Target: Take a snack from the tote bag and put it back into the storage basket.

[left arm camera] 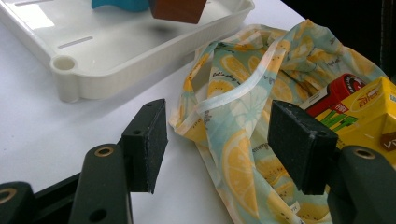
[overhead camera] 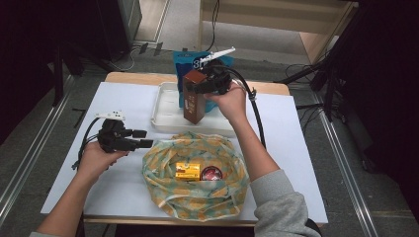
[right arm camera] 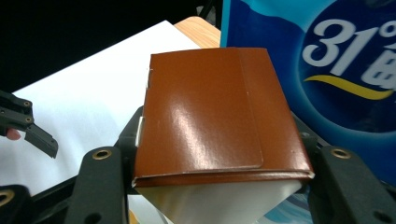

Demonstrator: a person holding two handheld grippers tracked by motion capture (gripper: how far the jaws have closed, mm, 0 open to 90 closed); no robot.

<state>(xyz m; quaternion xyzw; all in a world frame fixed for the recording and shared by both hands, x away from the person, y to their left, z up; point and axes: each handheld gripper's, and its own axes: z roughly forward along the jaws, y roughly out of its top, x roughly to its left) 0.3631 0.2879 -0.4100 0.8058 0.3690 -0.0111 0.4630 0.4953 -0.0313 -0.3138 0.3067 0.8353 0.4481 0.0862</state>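
The table under my two claws is covered with a white sheet [overhead camera: 296, 148], its wooden edge bare at the far side, and round it lie a grey floor, metal rails and dark cables.

My left claw [overhead camera: 141, 138] hovers low over the sheet, jaws spread wide and gripping nothing. Just beyond its tips lies the lemon-print cloth bag [overhead camera: 197, 175], rumpled open; ahead of it and further away sits the white tray [overhead camera: 165, 116]. Inside the bag rest a yellow box [overhead camera: 188, 171] and a red-topped can [overhead camera: 211, 173].

My right claw [overhead camera: 200, 88] is clamped on the top of the brown carton [overhead camera: 194, 101], one pad against each side, and the carton stands upright over the tray. Whether its base touches the tray floor I cannot tell. Right behind the carton stands a blue packet [overhead camera: 185, 61] with white lettering.

The left gripper view brings the bag's hem [left arm camera: 233, 93] between my open pads (closer than the high view suggests) and shows the carton's lower corner [left arm camera: 180, 10] above the tray floor. The right gripper view gives the carton's glossy folded lid [right arm camera: 210, 112] and the packet's big numerals [right arm camera: 336, 42], and, far off to its left, my other claw's tips [right arm camera: 39, 137].
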